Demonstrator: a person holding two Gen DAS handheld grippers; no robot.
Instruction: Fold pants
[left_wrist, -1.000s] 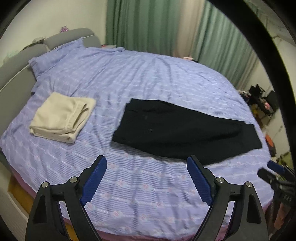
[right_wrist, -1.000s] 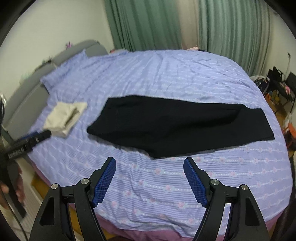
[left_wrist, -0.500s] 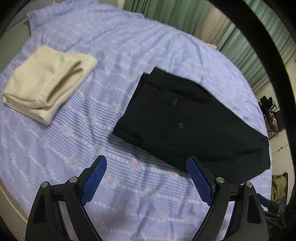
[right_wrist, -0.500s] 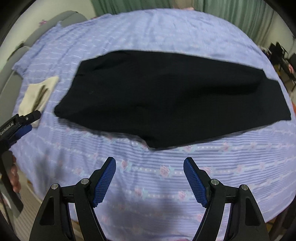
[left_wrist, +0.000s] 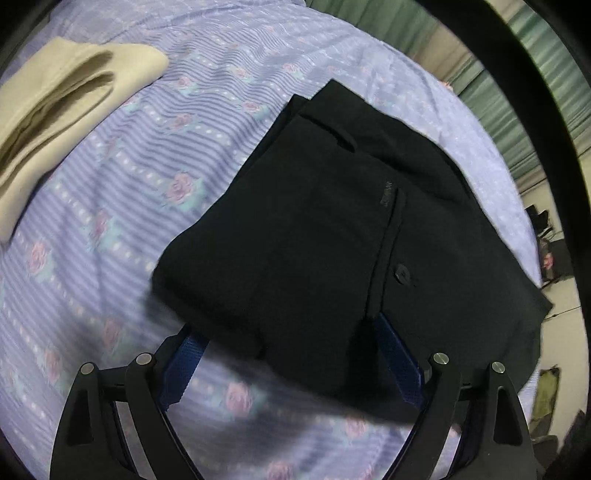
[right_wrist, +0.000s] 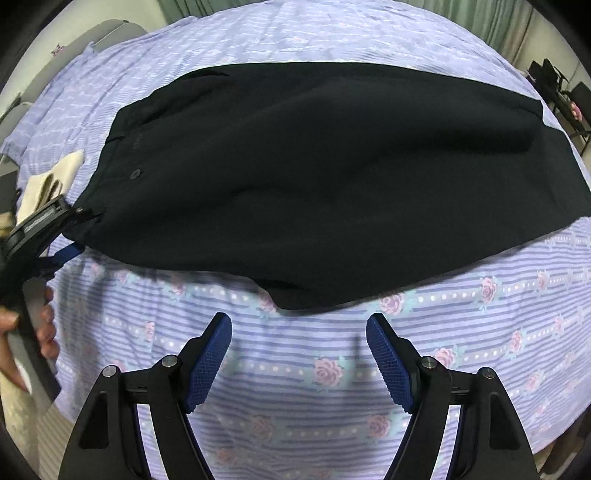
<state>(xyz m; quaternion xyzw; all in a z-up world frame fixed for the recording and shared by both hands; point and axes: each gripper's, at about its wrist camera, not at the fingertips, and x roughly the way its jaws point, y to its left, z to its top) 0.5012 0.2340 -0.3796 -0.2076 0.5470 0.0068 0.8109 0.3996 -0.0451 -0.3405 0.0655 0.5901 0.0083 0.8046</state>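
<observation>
- Left wrist view sits far closer to the black pants than half a second ago: the waistband corner, then well ahead of the fingers, now lies between them and covers their tips.
- Left hand-held gripper is spread wide, released, its blue pads straddling the near waist corner with nothing clamped.
- Right wrist view has also closed in; the pants fill more of the picture, and their lower edge now comes just short of the fingertips.
- Right hand-held gripper hangs with its fingers apart, released, over the striped bedspread just in front of the crotch point of the pants.
- Pants lie flat across the bed, waist toward the left hand-held gripper, legs running off to the right; a button shows on the waist.
- A small mark on the waistband is too blurred to read.
- Folded cream garment rests on the bedspread, well apart from the pants.
- In the right wrist view a bare hand grips the handle of the left tool at the picture's left edge.
</observation>
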